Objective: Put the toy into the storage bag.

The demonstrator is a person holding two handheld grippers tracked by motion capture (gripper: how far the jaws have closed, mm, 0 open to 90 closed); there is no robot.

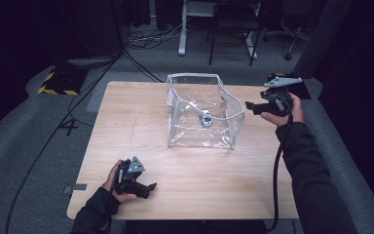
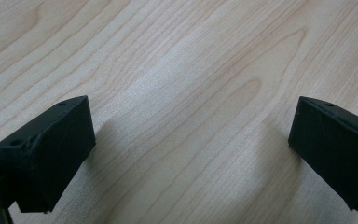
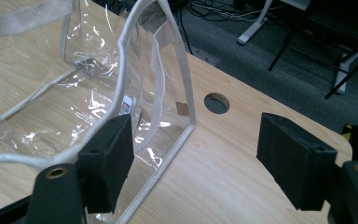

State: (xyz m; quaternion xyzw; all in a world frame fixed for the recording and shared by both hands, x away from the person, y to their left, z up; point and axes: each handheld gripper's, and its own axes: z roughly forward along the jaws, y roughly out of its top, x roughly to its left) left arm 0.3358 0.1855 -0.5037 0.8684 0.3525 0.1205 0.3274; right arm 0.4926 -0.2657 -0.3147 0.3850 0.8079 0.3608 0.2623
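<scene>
A clear plastic bag (image 1: 202, 111) with white-grey trim stands open on the wooden table (image 1: 126, 126), a small silver object (image 1: 205, 118) lying inside it. My right gripper (image 1: 251, 107) hovers open just right of the bag's rim; in the right gripper view the bag (image 3: 74, 93) fills the left side, its trimmed edge (image 3: 179, 60) between the jaws, which stand wide apart around nothing. My left gripper (image 1: 148, 187) rests open near the table's front left, held by a hand. In the left gripper view its jaws are wide over bare wood (image 2: 191, 116).
A round cable hole (image 3: 216, 102) sits in the table top beyond the bag. Behind the table are a chair and desk legs (image 1: 229, 34), floor cables (image 1: 146, 39) and a yellow-black striped base (image 1: 58, 83). A black cable (image 1: 275, 170) trails from my right gripper.
</scene>
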